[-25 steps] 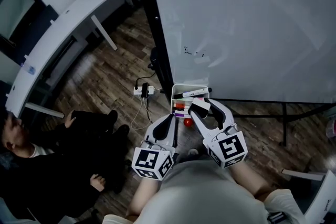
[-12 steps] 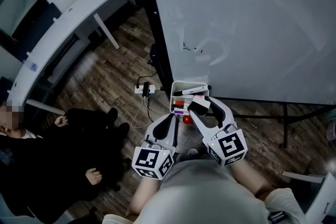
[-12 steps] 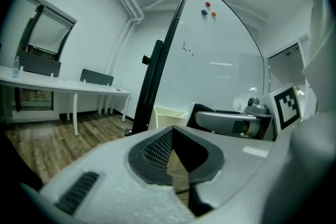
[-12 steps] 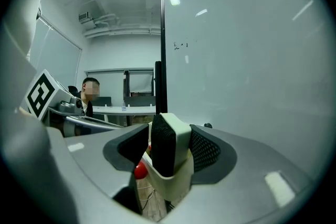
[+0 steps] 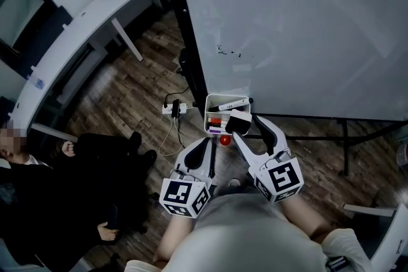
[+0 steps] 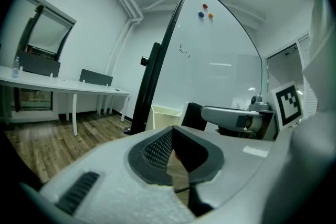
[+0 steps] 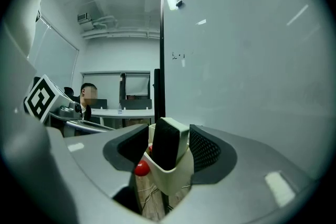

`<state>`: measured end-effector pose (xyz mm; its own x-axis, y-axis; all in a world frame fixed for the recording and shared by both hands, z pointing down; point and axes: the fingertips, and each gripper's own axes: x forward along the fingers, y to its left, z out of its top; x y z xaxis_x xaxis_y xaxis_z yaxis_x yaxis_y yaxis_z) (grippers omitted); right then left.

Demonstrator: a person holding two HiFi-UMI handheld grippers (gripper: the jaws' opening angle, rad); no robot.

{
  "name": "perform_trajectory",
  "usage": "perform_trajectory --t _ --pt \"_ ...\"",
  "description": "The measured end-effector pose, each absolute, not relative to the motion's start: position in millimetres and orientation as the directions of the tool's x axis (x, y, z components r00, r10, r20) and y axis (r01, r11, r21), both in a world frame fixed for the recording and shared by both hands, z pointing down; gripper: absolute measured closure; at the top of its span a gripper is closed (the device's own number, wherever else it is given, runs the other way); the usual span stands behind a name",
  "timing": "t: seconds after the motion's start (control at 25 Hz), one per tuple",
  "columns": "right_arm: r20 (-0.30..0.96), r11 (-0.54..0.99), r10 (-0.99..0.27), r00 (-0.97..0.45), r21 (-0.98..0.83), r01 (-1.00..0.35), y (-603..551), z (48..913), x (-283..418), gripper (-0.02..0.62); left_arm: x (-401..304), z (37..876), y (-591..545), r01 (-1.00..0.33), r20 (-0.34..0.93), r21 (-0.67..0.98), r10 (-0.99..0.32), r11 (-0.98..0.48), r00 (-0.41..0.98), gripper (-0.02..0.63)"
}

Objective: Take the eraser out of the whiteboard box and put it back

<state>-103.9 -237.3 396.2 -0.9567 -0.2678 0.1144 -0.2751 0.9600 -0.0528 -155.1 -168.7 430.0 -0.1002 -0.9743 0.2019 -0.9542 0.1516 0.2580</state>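
Whiteboard (image 5: pixel 306 28): a large pale panel in a black frame, with faint marks near its left edge and three small magnets (image 6: pixel 205 10) high up.
Box (image 5: pixel 223 96): white and open-topped, set at the whiteboard's lower edge, just beside the black frame post.
Eraser (image 7: pixel 167 144): stands on end inside the box at its near end, slightly tilted, with its top above the rim. The dark felt faces one way and the white back faces the other.
Right gripper (image 7: pixel 169 134): the jaws are apart and straddle the near end of the box with the eraser between them. The grip is released. A gap shows on the felt side, and the white back lies close to the other pad without being squeezed.
Left gripper (image 6: pixel 172 131): the fingers are clenched tip to tip with nothing between them. It is held low beside the right gripper, short of the box.
Markers (image 5: pixel 231 102): lie in the box beyond the eraser.
Red round thing (image 7: pixel 142 169): sits just beside the box's outer wall. Contact with the wall cannot be made out.
Power strip (image 5: pixel 173 109): lies on the wooden floor (image 5: pixel 140 92), near the frame post.
Seated person (image 5: pixel 38 200): at the lower left of the head view, next to a long white desk (image 5: pixel 76 28).
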Motion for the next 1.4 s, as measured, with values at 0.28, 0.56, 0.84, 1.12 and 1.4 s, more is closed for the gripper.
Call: perform_trajectory --t 0.28,0.56,0.84,1.12,1.4 --pt "0.110 0.954 -0.289 -0.951 -0.052 -0.296 -220.7 391.6 -93.0 0.364 -146.7 423.7 -159.9 -0.959 0.187 0.256 -0.980 0.120 -0.072 0.601" --pt "0.101 0.949 -0.302 -0.948 -0.056 -0.309 -196.6 382.7 -87.7 0.394 -141.0 417.8 -144.9 -0.963 0.187 0.253 -0.981 0.094 -0.047 0.601" --pt "0.092 0.942 -0.323 -0.942 -0.067 -0.329 -167.3 377.1 -78.4 0.471 -134.9 413.1 -123.7 -0.967 0.189 0.246 -0.982 0.068 -0.021 0.601" --pt "0.096 0.933 -0.346 -0.933 -0.072 -0.353 -139.3 376.3 -68.4 0.538 -127.0 409.4 -97.9 -0.969 0.192 0.243 -0.981 0.045 0.002 0.601" --pt "0.101 0.924 -0.365 -0.926 -0.079 -0.373 -112.5 380.3 -55.1 0.587 -115.2 409.8 -74.4 -0.970 0.188 0.241 -0.982 0.024 0.022 0.601"
